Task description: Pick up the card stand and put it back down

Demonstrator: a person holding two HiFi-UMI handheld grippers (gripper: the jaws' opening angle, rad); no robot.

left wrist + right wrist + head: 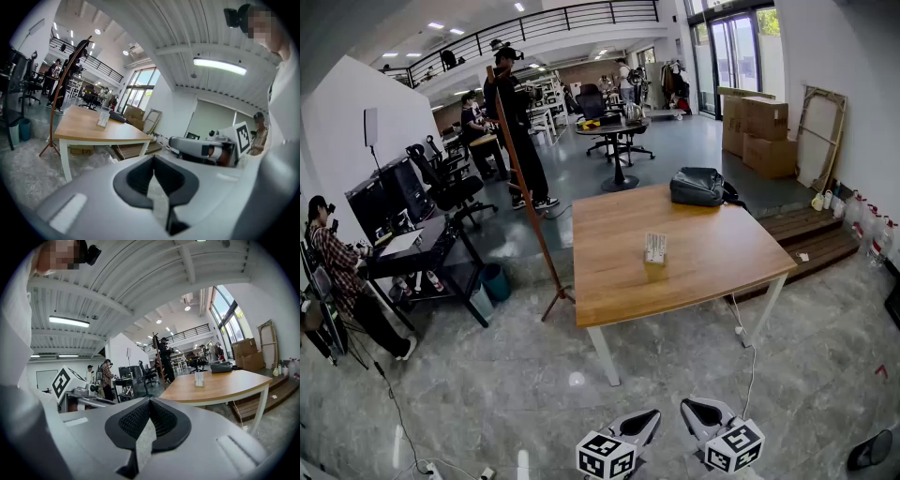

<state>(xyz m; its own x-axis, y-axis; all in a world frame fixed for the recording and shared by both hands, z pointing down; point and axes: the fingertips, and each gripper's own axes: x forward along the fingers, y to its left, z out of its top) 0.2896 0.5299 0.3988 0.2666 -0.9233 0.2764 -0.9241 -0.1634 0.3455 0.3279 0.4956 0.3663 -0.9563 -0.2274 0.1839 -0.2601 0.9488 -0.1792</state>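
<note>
The card stand (654, 248), a small clear holder with a printed card, stands upright near the middle of the wooden table (712, 272). Both grippers are held low over the floor, well short of the table's near edge. My left gripper (645, 419) is shut with nothing in it, and my right gripper (697, 411) beside it is also shut and empty. In the left gripper view the jaws (153, 158) meet at the tips, with the card stand (103, 119) far off on the table. The right gripper (150, 400) view shows the card stand (199, 378) at a distance too.
A black bag (701, 186) lies at the table's far right corner. A leaning wooden pole stand (528, 202) rises left of the table. Desks, chairs and a seated person (337, 272) are at the left. Cardboard boxes (759, 131) and wooden steps (811, 239) are at the right.
</note>
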